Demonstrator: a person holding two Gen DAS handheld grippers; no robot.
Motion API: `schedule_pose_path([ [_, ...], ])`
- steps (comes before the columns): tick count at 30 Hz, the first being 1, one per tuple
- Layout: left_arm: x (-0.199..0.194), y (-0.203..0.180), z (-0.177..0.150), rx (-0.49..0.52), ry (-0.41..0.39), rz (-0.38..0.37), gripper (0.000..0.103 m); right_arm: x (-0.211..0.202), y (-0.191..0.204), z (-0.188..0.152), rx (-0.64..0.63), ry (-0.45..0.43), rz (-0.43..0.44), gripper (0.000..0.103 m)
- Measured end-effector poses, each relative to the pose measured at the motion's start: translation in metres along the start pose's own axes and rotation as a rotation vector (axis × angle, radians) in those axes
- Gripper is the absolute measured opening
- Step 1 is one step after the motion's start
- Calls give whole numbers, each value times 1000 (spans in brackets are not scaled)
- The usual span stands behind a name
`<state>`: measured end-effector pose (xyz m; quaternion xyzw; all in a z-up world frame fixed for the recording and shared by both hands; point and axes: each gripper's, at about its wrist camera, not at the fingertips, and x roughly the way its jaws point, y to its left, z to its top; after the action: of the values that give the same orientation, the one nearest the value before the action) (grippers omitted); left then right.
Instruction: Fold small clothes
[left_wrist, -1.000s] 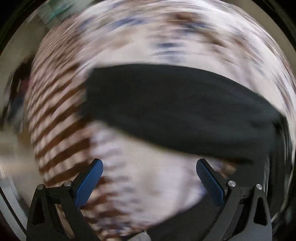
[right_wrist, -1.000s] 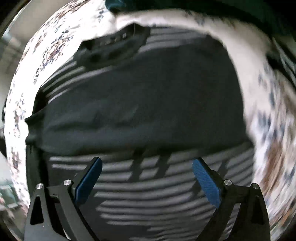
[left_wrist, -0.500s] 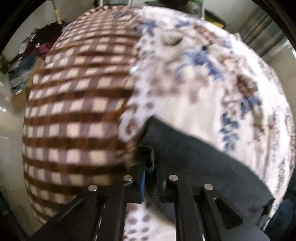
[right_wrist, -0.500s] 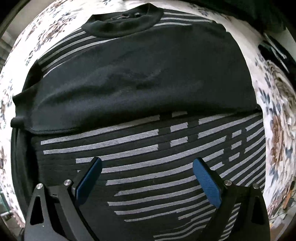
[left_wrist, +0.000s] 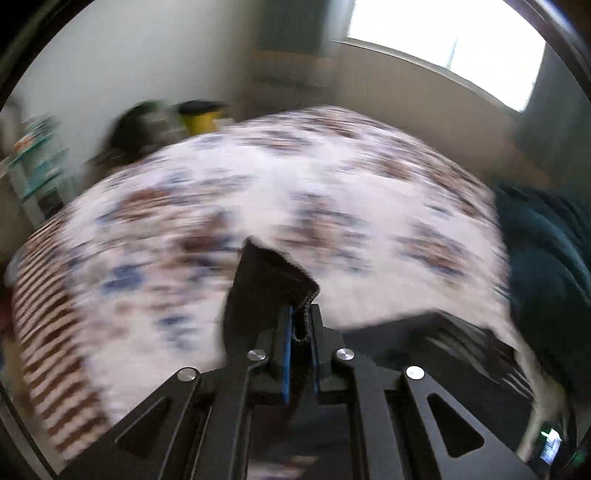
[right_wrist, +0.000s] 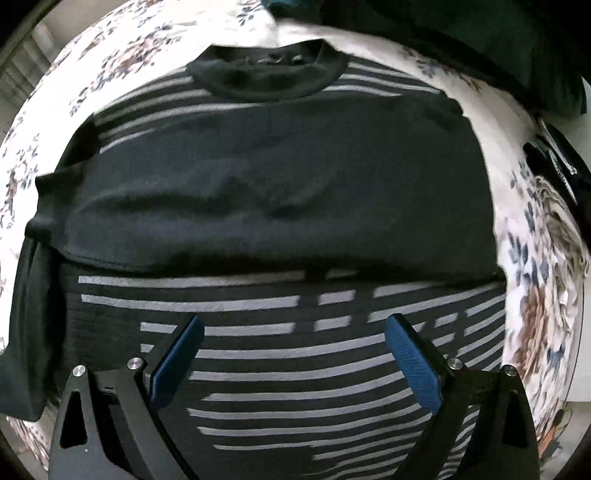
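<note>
A black sweater with grey stripes (right_wrist: 280, 354) lies flat on the flowered bedspread (right_wrist: 535, 258), collar (right_wrist: 269, 74) at the far end. One black sleeve (right_wrist: 258, 199) is folded across its chest. My right gripper (right_wrist: 295, 354) is open and empty, hovering over the striped lower part. My left gripper (left_wrist: 300, 332) is shut on the black knit sleeve cuff (left_wrist: 273, 280) and holds it lifted above the bedspread (left_wrist: 258, 192); the view is blurred by motion. The sweater body (left_wrist: 424, 354) shows low at the right.
A dark teal garment (left_wrist: 546, 258) lies at the right of the bed and shows at the top of the right wrist view (right_wrist: 480, 33). A brown checked blanket (left_wrist: 40, 314) covers the bed's left side. A window (left_wrist: 443, 40) and shelves (left_wrist: 37, 155) stand behind.
My left gripper closed on the sleeve cuff and lifted it, swinging up so the room and window come into view. My right gripper stayed open, drifting slightly over the sweater.
</note>
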<state>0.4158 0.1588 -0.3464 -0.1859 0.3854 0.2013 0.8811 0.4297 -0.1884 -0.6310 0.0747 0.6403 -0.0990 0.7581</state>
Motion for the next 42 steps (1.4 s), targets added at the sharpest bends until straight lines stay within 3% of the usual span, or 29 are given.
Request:
schedule_pose_path([
  [5,19,-150,-37,210,73,-200,5,-9,-49,10,53,9,28,100],
  [8,28,-219,-73,318,124,-272,5,-2,-81,20,85,21,31,100],
  [11,46,-263,-106,393,224,-315,9,13,-117,29,116,37,40,100],
  [14,58,-274,-123,394,311,-350,11,27,-139,36,144,65,90,100],
  [15,57,-274,-124,405,308,-331,18,29,-145,38,154,75,111,100],
  [16,54,-269,-124,412,298,-320,40,32,-151,39,164,83,137,100],
  [17,51,-262,-122,405,294,-321,54,33,-158,40,178,89,164,100],
  [18,50,-248,-119,384,291,-302,84,32,-164,42,189,92,181,100],
  [19,49,-225,-112,352,280,-259,97,33,-172,47,198,91,200,100],
  [20,50,-213,-114,340,268,-220,97,30,-177,49,209,86,224,100],
  [25,59,-99,-105,268,237,125,97,16,-168,66,200,69,380,100],
  [27,73,-67,-110,244,279,194,97,21,-145,80,154,83,460,100],
  [29,82,-36,-111,212,298,276,97,25,-116,87,105,83,466,100],
  [33,85,-8,-108,168,286,327,97,45,-58,103,-8,80,461,99],
  [36,90,-5,-103,143,277,331,97,60,-26,112,-77,83,388,74],
  [37,93,-6,-100,136,279,327,97,57,-18,112,-111,47,344,48],
  [38,94,-8,-99,131,281,320,97,52,-10,111,-149,0,284,13],
  [39,97,-9,-94,127,281,316,97,48,-5,109,-178,-32,245,8],
  [42,97,-17,-85,132,263,290,97,29,-7,105,-196,-115,234,7],
])
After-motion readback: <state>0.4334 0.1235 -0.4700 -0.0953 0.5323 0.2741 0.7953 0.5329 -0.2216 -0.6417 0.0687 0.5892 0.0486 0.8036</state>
